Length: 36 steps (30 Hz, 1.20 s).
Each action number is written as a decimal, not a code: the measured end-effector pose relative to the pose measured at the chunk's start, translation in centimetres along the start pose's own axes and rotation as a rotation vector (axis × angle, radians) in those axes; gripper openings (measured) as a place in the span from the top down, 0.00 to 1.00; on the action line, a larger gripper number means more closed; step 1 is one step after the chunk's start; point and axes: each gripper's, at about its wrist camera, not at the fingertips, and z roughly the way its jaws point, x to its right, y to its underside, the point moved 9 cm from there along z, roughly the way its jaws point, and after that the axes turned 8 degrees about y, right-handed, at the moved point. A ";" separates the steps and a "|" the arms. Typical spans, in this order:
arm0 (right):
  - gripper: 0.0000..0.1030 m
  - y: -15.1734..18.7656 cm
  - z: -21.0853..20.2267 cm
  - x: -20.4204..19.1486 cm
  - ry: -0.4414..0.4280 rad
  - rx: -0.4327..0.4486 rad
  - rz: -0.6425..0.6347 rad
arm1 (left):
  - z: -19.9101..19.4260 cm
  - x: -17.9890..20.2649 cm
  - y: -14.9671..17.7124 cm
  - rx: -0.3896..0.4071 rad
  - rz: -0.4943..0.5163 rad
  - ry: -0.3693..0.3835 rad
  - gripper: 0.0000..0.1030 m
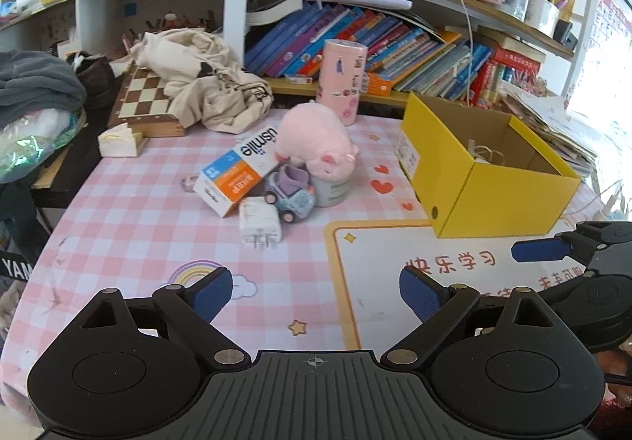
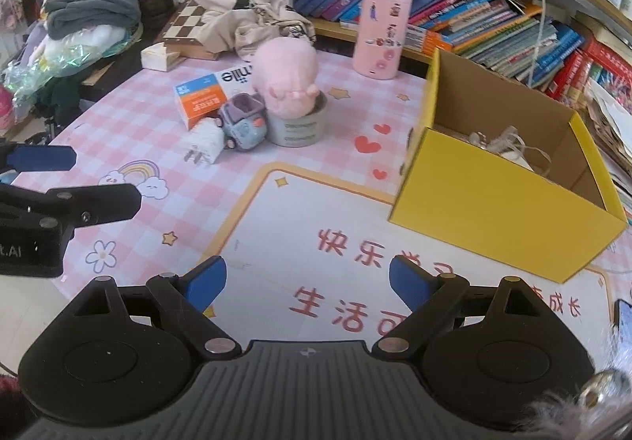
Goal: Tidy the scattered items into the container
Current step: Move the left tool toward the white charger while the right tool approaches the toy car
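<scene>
A yellow cardboard box [image 1: 466,187] [image 2: 501,211] stands open at the right with a tangled white cable inside [image 2: 501,141]. A pile sits mid-table: a pink plush pig [image 1: 316,140] [image 2: 286,78] on a grey tin [image 1: 333,191] [image 2: 298,128], a small toy car [image 1: 290,193] [image 2: 243,122], a white charger plug [image 1: 258,226] [image 2: 205,141] and an orange-and-blue usmile carton [image 1: 237,173] [image 2: 201,96]. My left gripper [image 1: 316,294] is open and empty, well short of the pile. My right gripper [image 2: 306,284] is open and empty over the white mat [image 2: 316,242].
A tall pink canister [image 1: 341,78] [image 2: 381,31] stands behind the pile. A chessboard [image 1: 146,100] under a beige cloth [image 1: 201,80], a small white box [image 1: 118,141] and clothes lie at the back left. Bookshelves [image 1: 375,45] rise behind. A phone edge [image 2: 624,321] lies at the right.
</scene>
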 end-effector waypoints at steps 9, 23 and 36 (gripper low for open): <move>0.13 -1.0 0.2 -1.1 -0.010 0.014 -0.029 | -0.3 -1.2 -0.1 0.009 -0.019 -0.012 0.09; 0.13 -2.1 2.5 -2.2 -0.059 0.003 -0.088 | 1.1 -2.7 -0.2 -0.001 -0.058 -0.058 0.09; 0.16 -4.3 6.0 -0.9 -0.091 0.009 -0.064 | 4.4 -5.0 -0.9 -0.020 -0.134 -0.106 0.09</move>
